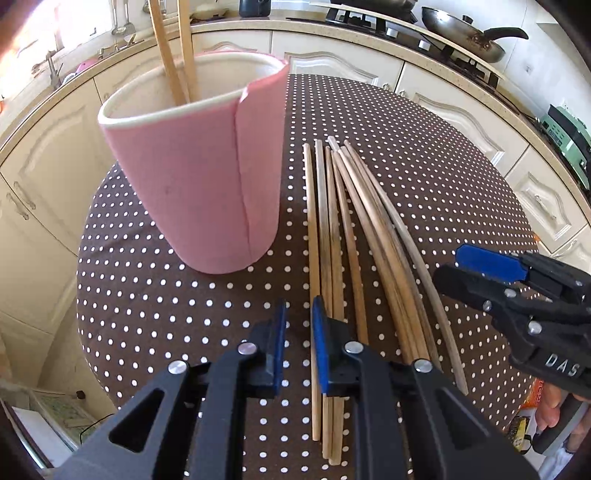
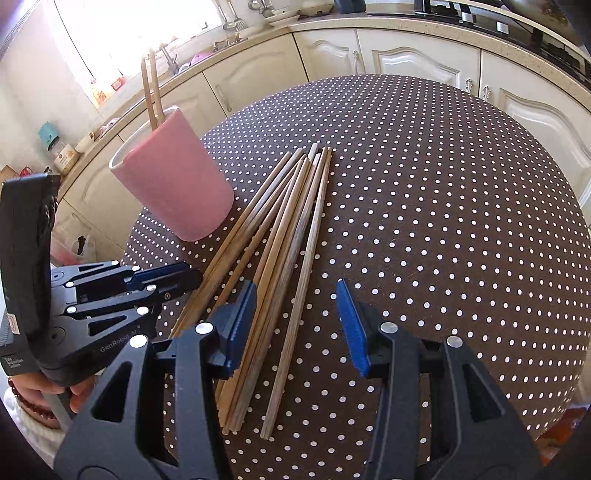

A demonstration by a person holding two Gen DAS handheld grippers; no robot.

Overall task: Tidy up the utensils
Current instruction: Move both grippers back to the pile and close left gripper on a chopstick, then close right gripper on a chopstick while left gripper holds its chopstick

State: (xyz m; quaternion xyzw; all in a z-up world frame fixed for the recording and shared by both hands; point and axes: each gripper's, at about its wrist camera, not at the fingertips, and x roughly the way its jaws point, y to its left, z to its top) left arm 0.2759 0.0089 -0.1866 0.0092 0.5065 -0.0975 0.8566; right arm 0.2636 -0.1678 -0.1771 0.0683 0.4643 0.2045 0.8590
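A pink holder cup [image 1: 199,177] stands on the dotted round table [image 1: 424,155] with two wooden chopsticks [image 1: 177,48] upright in it. Several loose chopsticks [image 1: 351,240] lie in a bundle to its right. My left gripper [image 1: 298,332] hovers over the bundle's near left end, jaws a little apart and empty. My right gripper [image 2: 295,317] is open and empty above the bundle's [image 2: 280,251] near end; it also shows in the left wrist view [image 1: 480,273]. The cup [image 2: 173,184] and my left gripper [image 2: 177,280] show at left in the right wrist view.
Cream kitchen cabinets [image 1: 332,55] and a counter curve behind the table. A frying pan [image 1: 465,29] sits on the stove at back right. The table [image 2: 461,206] stretches to the right of the chopsticks.
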